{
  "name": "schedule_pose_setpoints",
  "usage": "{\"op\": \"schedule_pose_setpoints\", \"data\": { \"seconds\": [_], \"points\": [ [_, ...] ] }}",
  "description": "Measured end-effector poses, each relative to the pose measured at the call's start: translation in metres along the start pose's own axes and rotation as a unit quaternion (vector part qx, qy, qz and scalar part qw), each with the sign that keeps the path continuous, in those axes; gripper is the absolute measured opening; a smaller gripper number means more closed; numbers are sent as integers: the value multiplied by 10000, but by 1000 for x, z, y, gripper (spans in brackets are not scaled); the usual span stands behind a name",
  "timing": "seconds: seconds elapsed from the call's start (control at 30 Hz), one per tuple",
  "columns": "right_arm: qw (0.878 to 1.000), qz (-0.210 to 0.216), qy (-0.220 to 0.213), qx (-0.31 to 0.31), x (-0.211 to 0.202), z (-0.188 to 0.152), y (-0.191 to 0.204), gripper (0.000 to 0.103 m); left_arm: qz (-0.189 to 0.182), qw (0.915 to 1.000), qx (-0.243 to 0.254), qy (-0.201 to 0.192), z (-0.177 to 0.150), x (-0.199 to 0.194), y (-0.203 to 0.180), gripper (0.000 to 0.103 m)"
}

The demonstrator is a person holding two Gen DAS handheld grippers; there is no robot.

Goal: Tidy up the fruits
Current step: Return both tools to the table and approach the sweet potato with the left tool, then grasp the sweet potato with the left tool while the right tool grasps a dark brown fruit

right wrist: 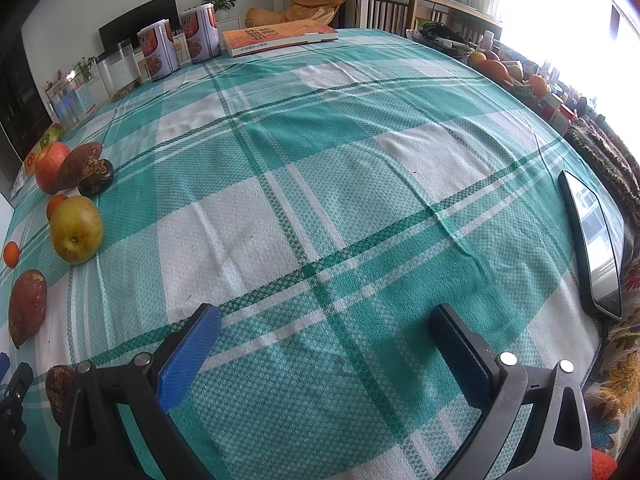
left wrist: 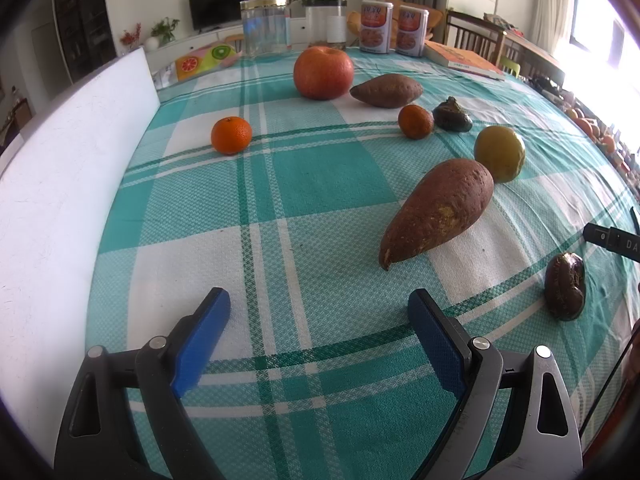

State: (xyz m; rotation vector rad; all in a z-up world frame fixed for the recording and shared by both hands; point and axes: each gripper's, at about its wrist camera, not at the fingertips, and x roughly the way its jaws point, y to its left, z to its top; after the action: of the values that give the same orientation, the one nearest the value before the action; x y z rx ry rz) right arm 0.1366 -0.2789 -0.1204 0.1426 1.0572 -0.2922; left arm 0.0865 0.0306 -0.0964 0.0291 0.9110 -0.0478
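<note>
A: In the left wrist view, what do you see around the big sweet potato (left wrist: 438, 210)?

B: It lies in the middle of the tabletop (left wrist: 280, 200). Just behind it is a yellow-green pear (left wrist: 500, 153). Farther behind are a small mandarin (left wrist: 416, 121), a dark lumpy piece (left wrist: 452, 115), a second sweet potato (left wrist: 387, 90) and a red apple (left wrist: 323, 73). Another mandarin (left wrist: 231, 135) sits well apart to its left, and a dark brown fruit (left wrist: 565, 286) to its right, near the edge of the view. The left gripper (left wrist: 318, 340) has its jaws spread wide over bare cloth, holding nothing.

A: And the right wrist view?

B: The right gripper (right wrist: 326, 352) also has its jaws released and empty. The pear (right wrist: 76, 229) is at the far left; the apple (right wrist: 50, 164) is behind it and the sweet potato (right wrist: 27, 305) is in front of it. The cloth to the right of the pear is bare.

A: So how far is the task?

B: I think it is at the beginning. The fruits lie scattered and mixed with the sweet potatoes, nothing looks grouped, and no basket for them is visible. Almost all sorting is left.
</note>
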Motion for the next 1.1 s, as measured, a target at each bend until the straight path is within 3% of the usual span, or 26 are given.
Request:
{"op": "schedule_pose_setpoints", "data": {
  "seconds": [0.53,0.7,0.8,1.0,1.03,1.1],
  "points": [
    [10000,1,1,-2,0,0,0,103,-79,10000,22,8,1,0,0,92],
    [10000,3,2,-4,0,0,0,103,-805,9962,328,-1,17,-11,-16,91],
    [10000,2,2,-5,0,0,0,103,-860,9943,629,-94,38,-12,-34,91],
    [10000,3,2,-5,-1,0,0,103,-717,9884,1287,364,60,25,-72,89],
    [10000,2,2,-6,-1,0,0,103,-701,9880,1330,346,61,28,-75,81],
    [10000,3,2,-6,-1,0,0,103,-693,9883,1316,350,62,30,-76,52]
  ]
}}
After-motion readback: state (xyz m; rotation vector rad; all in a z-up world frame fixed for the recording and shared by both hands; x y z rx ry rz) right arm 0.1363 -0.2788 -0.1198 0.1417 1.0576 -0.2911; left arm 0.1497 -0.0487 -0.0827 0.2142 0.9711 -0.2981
